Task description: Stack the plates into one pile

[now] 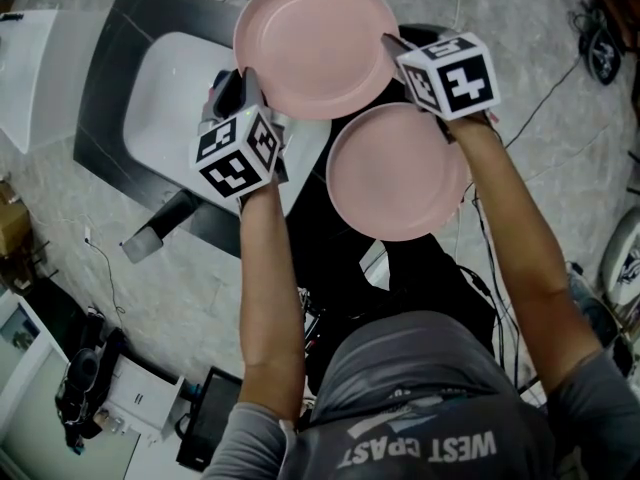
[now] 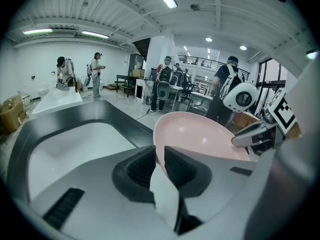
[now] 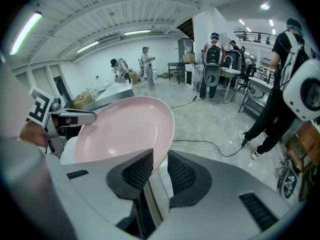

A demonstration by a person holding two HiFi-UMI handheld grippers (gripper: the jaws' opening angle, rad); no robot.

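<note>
Two pink plates are in the head view. The upper pink plate [image 1: 315, 43] is held over the table between both grippers. My left gripper [image 1: 243, 80] is shut on its left rim, and my right gripper [image 1: 390, 46] is shut on its right rim. In the left gripper view the plate [image 2: 200, 134] rises from my left gripper [image 2: 159, 156], with the other gripper at its far side. In the right gripper view the plate [image 3: 125, 129] has its rim in my right gripper [image 3: 160, 165]. The second pink plate [image 1: 398, 171] lies flat on the black surface below the right forearm.
A white tray [image 1: 170, 108] sits in a dark table frame [image 1: 105, 88] at the left. Cables and boxes lie on the floor around the table. Several people [image 3: 145, 59] stand far off in the hall.
</note>
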